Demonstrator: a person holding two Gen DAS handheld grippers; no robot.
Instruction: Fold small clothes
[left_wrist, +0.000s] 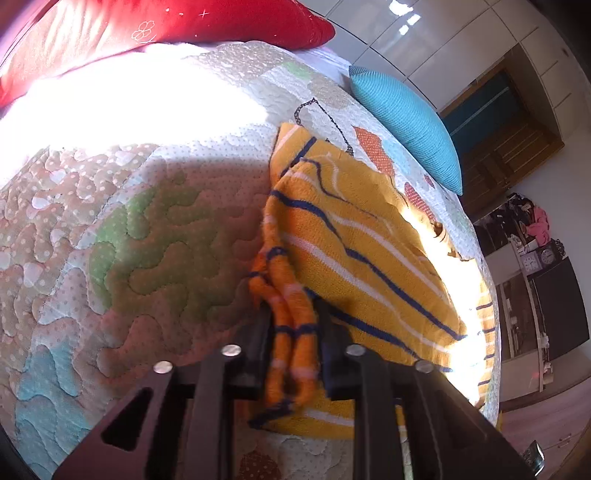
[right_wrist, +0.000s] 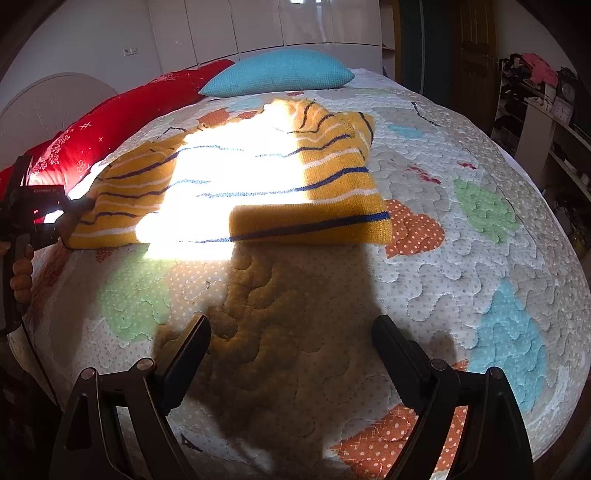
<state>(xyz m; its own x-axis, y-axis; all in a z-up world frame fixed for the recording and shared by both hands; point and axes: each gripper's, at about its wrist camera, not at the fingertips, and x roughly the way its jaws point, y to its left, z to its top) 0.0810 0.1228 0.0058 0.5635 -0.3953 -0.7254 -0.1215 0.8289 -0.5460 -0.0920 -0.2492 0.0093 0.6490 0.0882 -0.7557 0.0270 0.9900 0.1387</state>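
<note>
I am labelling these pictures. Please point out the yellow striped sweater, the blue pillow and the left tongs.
yellow striped sweater (right_wrist: 332, 177): right wrist view, on its shaded knit body.
blue pillow (right_wrist: 280, 72): right wrist view, middle of its front face.
left tongs (left_wrist: 293, 314): left wrist view, between the tips, shut on the sweater's edge.

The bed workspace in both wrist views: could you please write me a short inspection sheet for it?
Surface: patchwork quilt on a bed, part sunlit, part shadowed.
Job's things: yellow striped sweater lying on the quilt, partly folded.
Clutter: red pillow and blue pillow at the far edge.
Grippers: left hand-held gripper shut on a bunched sweater edge; right hand-held gripper open above the quilt, holding nothing.
Cables: a dark cord beside the left hand-held gripper.
Surroundings: white wardrobe, wooden door, shelves with clocks.
</note>
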